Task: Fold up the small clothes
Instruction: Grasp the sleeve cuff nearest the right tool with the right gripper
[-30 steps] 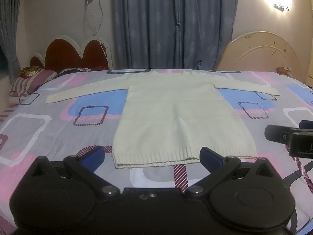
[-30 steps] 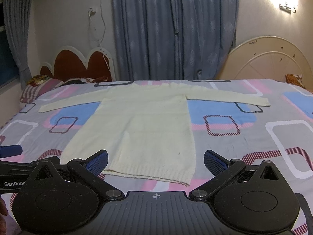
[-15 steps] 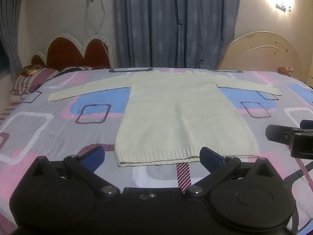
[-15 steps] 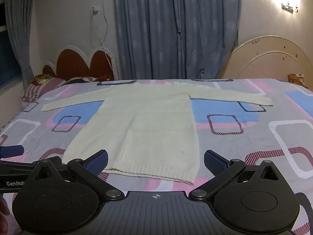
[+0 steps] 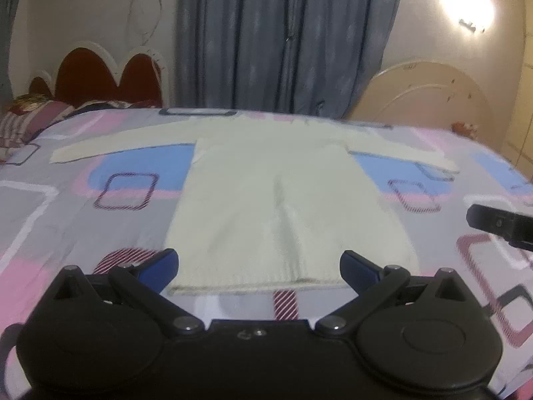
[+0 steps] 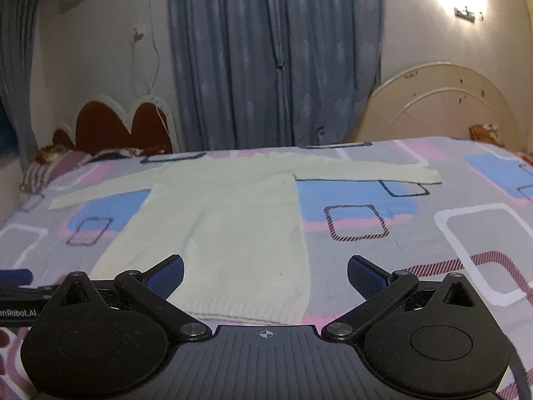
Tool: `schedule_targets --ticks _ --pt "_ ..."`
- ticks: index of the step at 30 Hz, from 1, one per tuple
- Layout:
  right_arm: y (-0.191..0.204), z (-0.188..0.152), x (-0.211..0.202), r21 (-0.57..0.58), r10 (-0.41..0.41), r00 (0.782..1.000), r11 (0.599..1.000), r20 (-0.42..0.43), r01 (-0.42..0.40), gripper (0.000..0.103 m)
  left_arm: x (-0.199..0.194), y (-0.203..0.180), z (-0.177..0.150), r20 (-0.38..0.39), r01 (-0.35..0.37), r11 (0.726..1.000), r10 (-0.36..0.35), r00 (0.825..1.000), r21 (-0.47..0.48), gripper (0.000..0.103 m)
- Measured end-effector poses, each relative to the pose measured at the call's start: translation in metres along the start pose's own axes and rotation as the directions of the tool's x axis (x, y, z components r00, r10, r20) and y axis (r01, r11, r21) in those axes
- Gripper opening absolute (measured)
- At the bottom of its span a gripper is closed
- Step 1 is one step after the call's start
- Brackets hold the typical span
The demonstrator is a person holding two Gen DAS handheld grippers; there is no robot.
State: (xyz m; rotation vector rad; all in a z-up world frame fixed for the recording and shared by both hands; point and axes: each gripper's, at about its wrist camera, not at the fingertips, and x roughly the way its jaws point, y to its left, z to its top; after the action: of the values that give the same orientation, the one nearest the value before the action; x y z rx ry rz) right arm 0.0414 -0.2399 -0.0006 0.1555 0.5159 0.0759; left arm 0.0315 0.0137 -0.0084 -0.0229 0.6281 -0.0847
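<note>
L gripper (image 5: pixel 259 266) & R gripper (image 6: pixel 265 273) both w/ fingers spread wide, holding nothing, just above near hem of cream knit sweater (image 5: pixel 283 200). Sweater lies flat on patterned bedsheet (image 5: pixel 66 206), sleeves out to both sides, neck toward far edge. Behind: scalloped headboard (image 5: pixel 110 80), blue-grey curtains (image 5: pixel 283 33).

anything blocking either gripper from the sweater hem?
Nothing visible. The cream sweater lies flat on the patterned bedspread with both sleeves spread. Its hem sits just past the open left gripper and right gripper; only bare bedspread lies between. Neither is holding anything.
</note>
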Motion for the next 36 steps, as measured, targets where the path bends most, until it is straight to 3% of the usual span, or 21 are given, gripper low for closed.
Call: schedule_targets --ticks 3,6,8,11,15,17,19,20,21,22,23,25,28,30,32,36 --pt "-0.016 0.009 0.01 0.049 -0.011 1.0 0.999 -0.006 0.011 0.103 0.013 -0.004 0.009 0.013 0.052 0.999 -0.052 0.999 0.015 0.103" --pt "-0.035 0.021 0.02 0.087 -0.015 1.0 0.996 0.01 0.014 0.103 0.027 -0.006 0.022 0.026 0.162 0.986 -0.163 0.986 0.031 0.1" --pt "-0.047 0.03 0.028 0.098 -0.02 1.0 0.995 0.017 0.018 0.103 0.034 -0.01 0.03 0.099 0.099 0.994 -0.104 0.99 0.052 0.101" --pt "-0.07 0.05 0.045 0.129 -0.046 0.998 0.991 0.037 0.041 0.103 0.053 -0.011 0.046 0.182 0.05 0.998 -0.057 0.982 0.043 0.103" --pt "-0.099 0.075 0.072 0.161 -0.089 0.994 0.984 0.067 0.077 0.102 0.094 -0.013 0.075 0.1 0.069 0.994 -0.077 0.992 0.08 0.103" --pt "-0.114 0.087 0.09 0.171 -0.116 0.99 0.98 0.078 0.101 0.102 0.117 -0.01 0.089 0.087 0.025 0.996 -0.033 0.996 0.087 0.103" --pt "-0.131 0.098 0.111 0.188 -0.131 0.988 0.975 0.078 0.114 0.089 0.139 -0.001 0.1 0.087 0.007 0.998 -0.012 0.996 0.058 0.102" --pt "-0.14 0.103 0.122 0.197 -0.142 0.987 0.972 0.073 0.126 0.078 0.152 0.004 0.105 0.073 0.007 0.999 -0.01 0.997 0.046 0.096" --pt "-0.15 0.108 0.135 0.213 -0.159 0.985 0.967 0.069 0.141 0.076 0.161 0.008 0.108 0.063 0.002 0.999 -0.005 0.998 0.047 0.09" --pt "-0.161 0.112 0.146 0.232 -0.168 0.983 0.962 0.073 0.147 0.076 0.171 0.01 0.111 0.064 -0.012 0.998 0.008 0.998 0.058 0.072" --pt "-0.173 0.117 0.157 0.251 -0.174 0.981 0.957 0.085 0.148 0.076 0.184 0.012 0.116 0.072 -0.04 0.997 0.035 0.997 0.073 0.061" --pt "-0.193 0.125 0.18 0.267 -0.207 0.973 0.948 0.101 0.174 0.076 0.202 0.015 0.123 0.081 -0.06 0.995 0.054 0.995 0.078 0.063" --pt "-0.233 0.132 0.222 0.304 -0.253 0.964 0.928 0.085 0.217 0.057 0.235 0.018 0.131 0.099 -0.086 0.994 0.08 0.992 0.062 0.089" --pt "-0.264 0.133 0.25 0.354 -0.283 0.957 0.903 0.06 0.245 0.044 0.254 0.018 0.137 0.11 -0.083 0.994 0.076 0.991 0.064 0.088" --pt "-0.295 0.131 0.275 0.404 -0.309 0.95 0.874 0.032 0.271 0.044 0.272 0.018 0.141 0.093 -0.059 0.997 0.053 0.994 0.056 0.076" --pt "-0.334 0.122 0.302 0.476 -0.333 0.943 0.826 -0.017 0.301 0.043 0.305 0.023 0.143 0.047 -0.04 0.999 0.039 0.998 0.031 0.074"
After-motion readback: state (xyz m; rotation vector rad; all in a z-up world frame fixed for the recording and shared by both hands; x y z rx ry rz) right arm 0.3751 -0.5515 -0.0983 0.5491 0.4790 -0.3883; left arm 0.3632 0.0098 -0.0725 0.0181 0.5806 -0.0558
